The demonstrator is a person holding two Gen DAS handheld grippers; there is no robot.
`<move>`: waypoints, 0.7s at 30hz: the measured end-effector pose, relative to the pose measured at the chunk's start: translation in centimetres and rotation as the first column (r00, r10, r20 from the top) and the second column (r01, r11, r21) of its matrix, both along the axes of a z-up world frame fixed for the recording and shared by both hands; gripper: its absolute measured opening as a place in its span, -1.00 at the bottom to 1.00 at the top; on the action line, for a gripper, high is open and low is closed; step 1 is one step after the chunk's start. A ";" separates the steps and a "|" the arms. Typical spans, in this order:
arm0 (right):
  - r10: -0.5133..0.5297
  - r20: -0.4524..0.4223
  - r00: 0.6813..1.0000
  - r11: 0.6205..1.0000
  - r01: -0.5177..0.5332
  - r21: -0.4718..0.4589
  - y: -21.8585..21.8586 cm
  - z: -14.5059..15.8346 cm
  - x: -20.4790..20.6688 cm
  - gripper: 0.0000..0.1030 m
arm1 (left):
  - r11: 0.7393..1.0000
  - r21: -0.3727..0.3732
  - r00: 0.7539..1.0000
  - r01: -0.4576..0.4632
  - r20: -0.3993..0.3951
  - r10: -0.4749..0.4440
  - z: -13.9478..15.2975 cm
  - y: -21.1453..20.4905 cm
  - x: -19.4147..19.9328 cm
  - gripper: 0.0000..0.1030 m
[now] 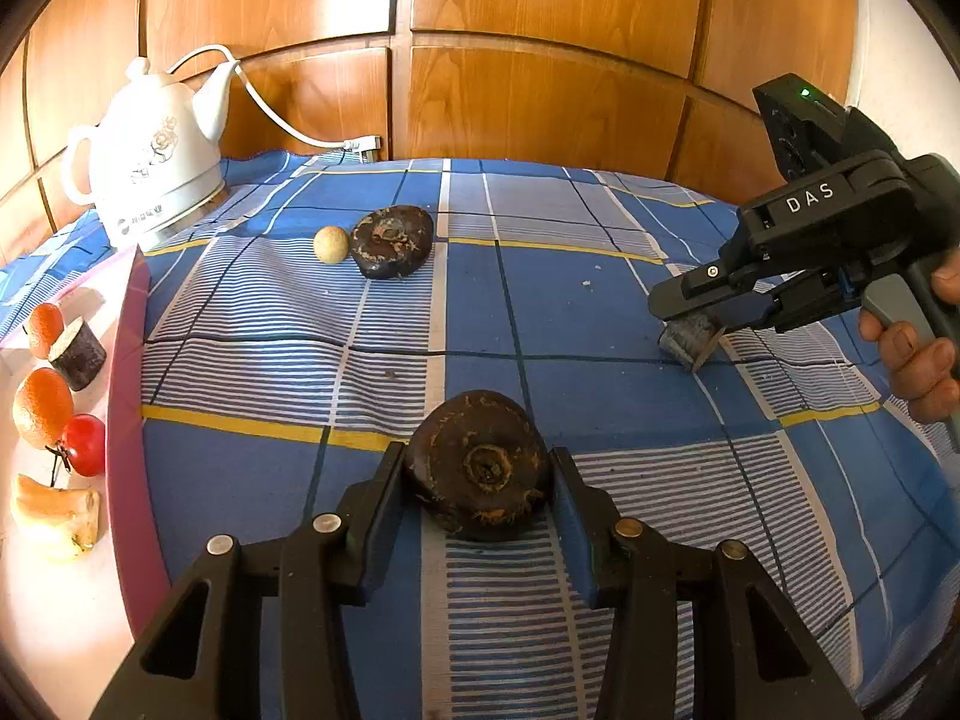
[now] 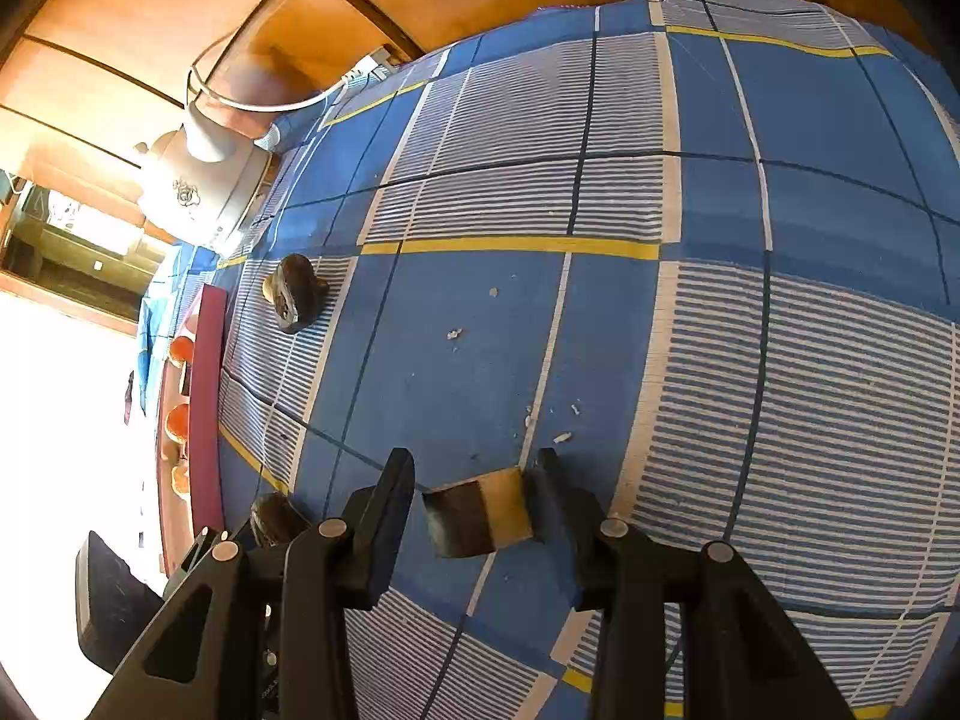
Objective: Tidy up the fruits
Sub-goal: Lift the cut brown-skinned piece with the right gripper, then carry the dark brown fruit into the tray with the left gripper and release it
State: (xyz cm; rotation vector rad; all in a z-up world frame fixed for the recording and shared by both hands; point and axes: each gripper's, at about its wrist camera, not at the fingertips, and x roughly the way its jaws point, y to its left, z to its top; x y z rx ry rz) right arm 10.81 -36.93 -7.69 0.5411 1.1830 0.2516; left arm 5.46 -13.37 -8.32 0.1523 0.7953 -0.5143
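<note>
My left gripper [image 1: 477, 468] is closed around a dark brown round fruit [image 1: 480, 471] that rests on the blue checked cloth. My right gripper [image 2: 474, 489] stands open around a dark cut fruit piece with a pale face [image 2: 480, 510]; the right finger touches it, the left stands apart. In the left wrist view the same gripper [image 1: 690, 324] hovers over that piece [image 1: 690, 339] at the right. A second dark round fruit [image 1: 393, 240] and a small tan ball fruit [image 1: 331, 243] lie at mid table. A pink-rimmed tray [image 1: 129, 396] at the left holds oranges [image 1: 42, 405], a tomato [image 1: 84, 444] and other pieces.
A white kettle [image 1: 153, 162] with a cord stands at the back left. Wooden panels form the back wall. Small crumbs lie on the cloth [image 2: 456, 333]. The tray edge [image 2: 207, 408] shows at the left in the right wrist view.
</note>
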 end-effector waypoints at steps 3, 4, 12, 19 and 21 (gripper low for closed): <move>0.021 0.003 1.000 0.999 -0.021 -0.038 0.8 0.1 0.2 -0.19 | 1.000 0.002 1.000 0.000 0.001 0.000 0.0 -0.1 0.0 -0.10; 0.029 0.004 1.000 0.998 -0.028 -0.049 0.7 0.2 0.2 -0.19 | 1.000 0.003 1.000 0.000 0.001 0.000 0.0 -0.1 0.0 -0.10; 0.105 0.003 0.994 0.981 -0.103 -0.164 1.7 0.5 -0.2 -0.18 | 1.000 0.008 1.000 0.000 0.001 0.000 0.0 -0.1 -0.1 -0.10; 0.196 0.013 0.981 0.919 -0.179 -0.351 4.0 0.7 -0.7 -0.34 | 0.999 0.035 1.000 -0.001 -0.002 0.002 0.1 -0.4 0.0 -0.10; 0.222 0.015 0.975 0.888 -0.196 -0.415 4.9 0.7 -0.9 -0.35 | 0.999 0.049 1.000 -0.001 -0.012 0.001 0.2 -0.5 0.1 -0.10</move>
